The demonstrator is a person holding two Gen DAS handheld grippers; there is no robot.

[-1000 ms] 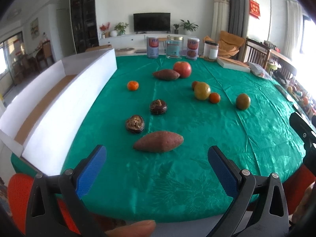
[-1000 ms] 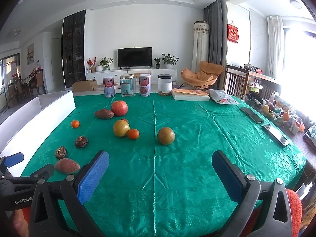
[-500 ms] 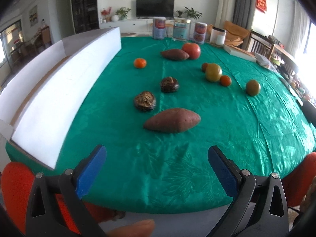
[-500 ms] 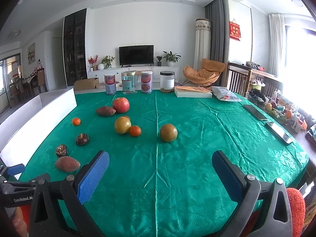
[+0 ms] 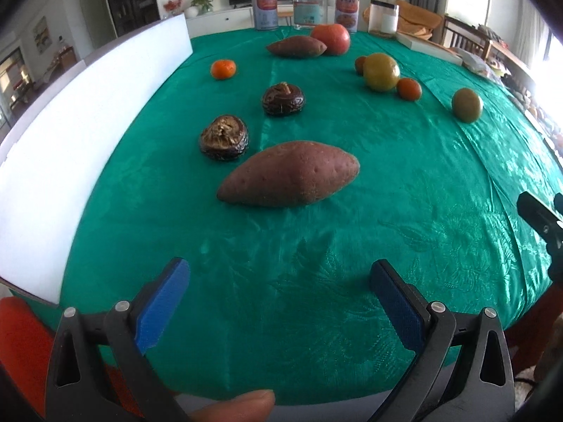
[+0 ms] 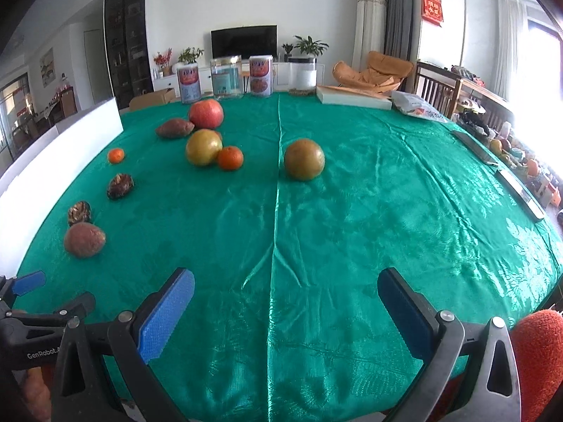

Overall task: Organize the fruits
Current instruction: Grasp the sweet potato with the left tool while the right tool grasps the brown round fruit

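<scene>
Left wrist: left gripper (image 5: 279, 286) agape, tapered dimpled sweet potato (image 5: 289, 173)

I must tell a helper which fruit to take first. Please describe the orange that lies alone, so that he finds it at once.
Start at the white box along the table's left edge. The lone orange lies nearest its far end, beyond two mushrooms. The other orange sits against a yellow fruit; this one touches nothing.

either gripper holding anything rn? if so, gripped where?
Nothing is held. The left gripper is open over bare cloth, short of the near sweet potato. The right gripper is open too, with nothing between its pads.
</scene>
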